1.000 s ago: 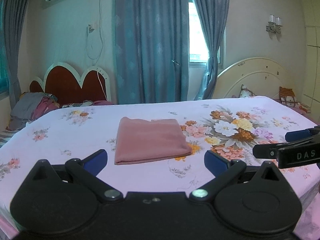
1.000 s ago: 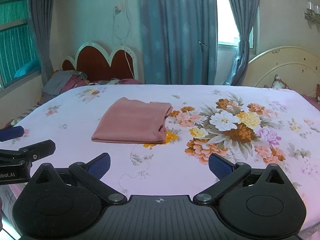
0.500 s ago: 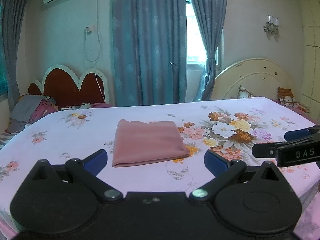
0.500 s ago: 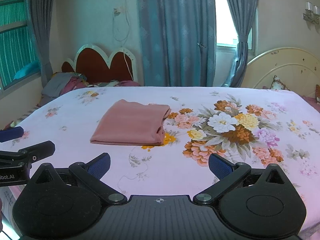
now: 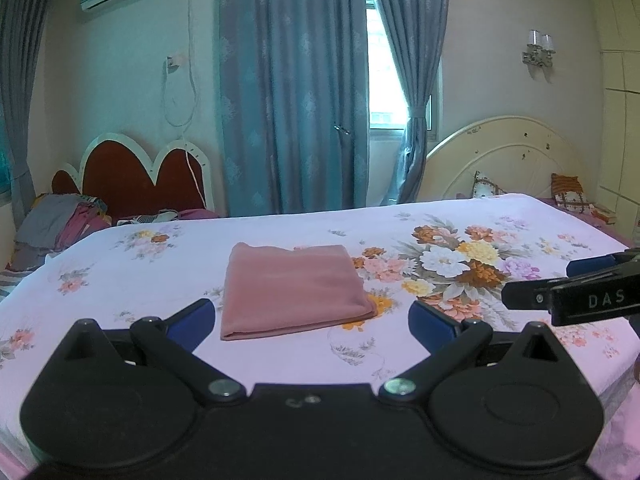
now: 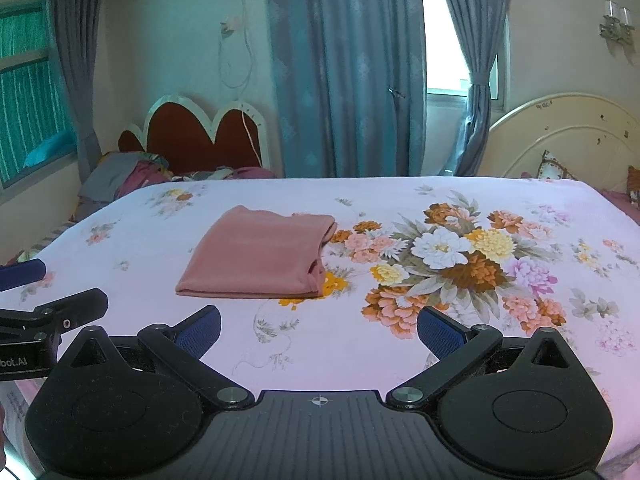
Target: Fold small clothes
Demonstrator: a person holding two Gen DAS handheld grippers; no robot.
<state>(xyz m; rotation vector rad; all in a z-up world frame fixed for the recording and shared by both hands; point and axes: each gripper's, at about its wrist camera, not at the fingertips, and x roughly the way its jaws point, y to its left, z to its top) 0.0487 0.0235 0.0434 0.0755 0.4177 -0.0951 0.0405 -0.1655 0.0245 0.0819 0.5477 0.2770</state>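
Observation:
A pink garment (image 5: 294, 290) lies folded into a flat rectangle on the floral bedsheet (image 5: 440, 216); it also shows in the right wrist view (image 6: 260, 258). My left gripper (image 5: 312, 326) is open and empty, held back from the garment's near edge. My right gripper (image 6: 318, 330) is open and empty, near the bed's front edge, to the right of the garment. Each gripper shows at the edge of the other's view: the right one (image 5: 576, 292) and the left one (image 6: 44, 304).
A pile of clothes (image 5: 60, 220) lies at the far left by a red headboard (image 5: 136, 176). A cream headboard (image 5: 508, 156) with cushions stands at the far right. Blue curtains (image 5: 292, 88) hang behind the bed.
Both grippers have drawn back and risen slightly, open throughout. The folded garment has not moved.

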